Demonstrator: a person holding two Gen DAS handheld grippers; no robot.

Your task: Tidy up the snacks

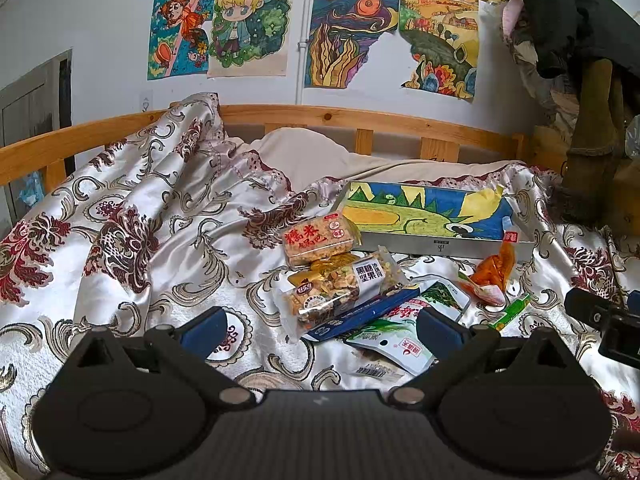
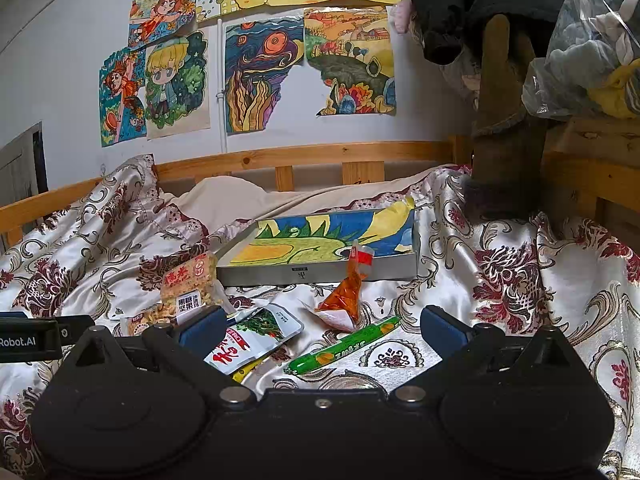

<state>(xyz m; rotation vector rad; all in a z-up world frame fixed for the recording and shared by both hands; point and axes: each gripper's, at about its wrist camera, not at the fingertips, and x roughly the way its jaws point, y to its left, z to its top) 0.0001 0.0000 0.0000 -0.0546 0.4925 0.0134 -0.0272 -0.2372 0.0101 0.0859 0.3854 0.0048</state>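
Observation:
Snacks lie in a loose heap on a patterned bedspread [image 1: 152, 216] in front of a flat box [image 1: 436, 216] with a dinosaur drawing on it. The heap holds a rice cracker pack [image 1: 316, 240], a nut bar pack [image 1: 340, 284], a dark blue packet [image 1: 360, 314], a white sachet [image 1: 394, 344], an orange sachet [image 1: 494, 268] and a green sausage stick [image 1: 512, 310]. My left gripper [image 1: 320, 326] hovers open just short of the nut bar pack. My right gripper [image 2: 320, 330] is open too, above the green sausage stick [image 2: 344, 346] and beside the white sachet [image 2: 252, 340]. Neither holds anything.
A wooden bed rail [image 1: 360, 120] runs along the wall behind a beige pillow [image 1: 312, 152]. Dark clothes and a brown post [image 2: 508, 120] stand at the right, with a plastic bag [image 2: 588, 40] of clothes above. The bedspread lies rumpled at the left.

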